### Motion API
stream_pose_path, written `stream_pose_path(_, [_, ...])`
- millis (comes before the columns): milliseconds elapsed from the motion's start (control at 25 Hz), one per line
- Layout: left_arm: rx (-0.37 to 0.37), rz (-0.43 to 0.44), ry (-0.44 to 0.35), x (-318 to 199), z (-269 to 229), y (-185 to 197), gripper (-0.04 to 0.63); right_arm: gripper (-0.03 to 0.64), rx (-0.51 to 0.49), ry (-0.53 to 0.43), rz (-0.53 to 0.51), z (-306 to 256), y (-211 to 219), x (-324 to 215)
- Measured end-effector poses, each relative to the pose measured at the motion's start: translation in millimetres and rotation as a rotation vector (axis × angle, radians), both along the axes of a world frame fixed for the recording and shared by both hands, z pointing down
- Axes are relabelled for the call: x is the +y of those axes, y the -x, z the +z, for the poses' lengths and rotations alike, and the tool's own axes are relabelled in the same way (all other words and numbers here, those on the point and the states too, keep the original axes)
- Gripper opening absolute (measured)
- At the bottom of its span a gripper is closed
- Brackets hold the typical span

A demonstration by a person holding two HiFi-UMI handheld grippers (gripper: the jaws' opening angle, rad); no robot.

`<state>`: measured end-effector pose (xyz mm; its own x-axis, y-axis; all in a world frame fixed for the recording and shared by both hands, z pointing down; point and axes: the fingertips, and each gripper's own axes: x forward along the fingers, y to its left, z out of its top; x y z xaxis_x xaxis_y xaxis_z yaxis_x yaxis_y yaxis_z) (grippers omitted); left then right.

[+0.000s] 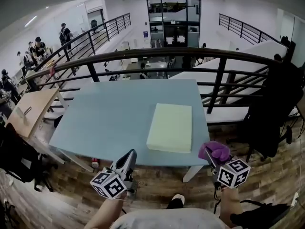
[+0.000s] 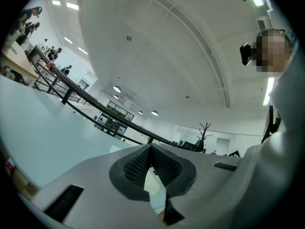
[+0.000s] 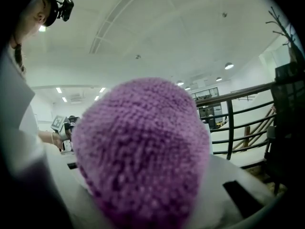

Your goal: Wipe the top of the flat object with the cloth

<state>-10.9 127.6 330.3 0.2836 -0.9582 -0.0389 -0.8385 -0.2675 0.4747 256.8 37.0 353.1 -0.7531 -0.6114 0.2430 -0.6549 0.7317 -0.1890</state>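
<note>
Your right tool (image 1: 210, 156) gripped the purple cloth (image 3: 143, 156), which bulged in a wad over its jaws and covered them in the right gripper view. It hung just off the near right corner of the blue counter (image 1: 105, 118). Your left tool (image 2: 150, 150) had its jaws pressed together on nothing, also off the near edge, well left of the other. The flat pale slab (image 1: 170, 127) lay on the counter, right of centre, apart from both tools. A dark railing (image 1: 157, 54) ran beyond.
</note>
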Motion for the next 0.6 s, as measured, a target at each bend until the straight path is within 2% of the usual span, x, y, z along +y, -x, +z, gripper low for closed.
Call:
stream_pose_path(120, [-0.035, 0.021, -0.003, 38, -5, -8, 0.0, 0.032, 0.038, -0.01, 0.003, -3, -5, 40])
stream_pose_path(400, [-0.014, 0.046, -0.037, 105, -12, -18, 0.0, 0.032, 0.06, -0.019, 0.034, -5, -20, 117])
stream_pose_path(600, [-0.012, 0.062, -0.064, 130, -28, -29, -0.001, 0.032, 0.06, -0.031, 0.046, -14, -30, 150])
